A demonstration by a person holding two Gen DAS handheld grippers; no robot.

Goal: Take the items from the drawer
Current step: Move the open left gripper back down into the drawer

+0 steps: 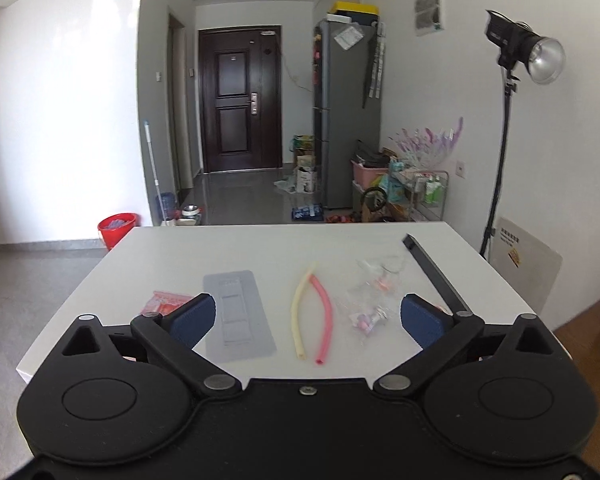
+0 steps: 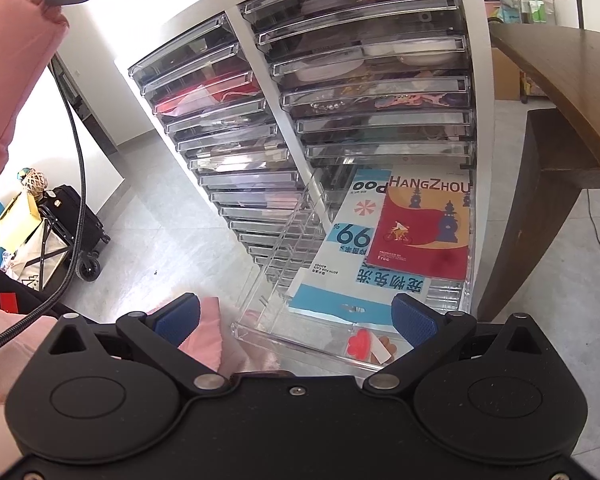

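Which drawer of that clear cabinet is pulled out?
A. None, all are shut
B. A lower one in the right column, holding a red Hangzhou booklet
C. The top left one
B: the open drawer juts out low in the right column, with the red Hangzhou booklet inside.

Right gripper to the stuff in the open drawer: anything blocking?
Nothing visible. The right gripper is open above the pulled-out clear drawer, which has no lid. The red card and the small red item lie exposed.

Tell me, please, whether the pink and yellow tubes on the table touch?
Touching: the left wrist view shows the pink tube meeting the yellow tube at their far ends.
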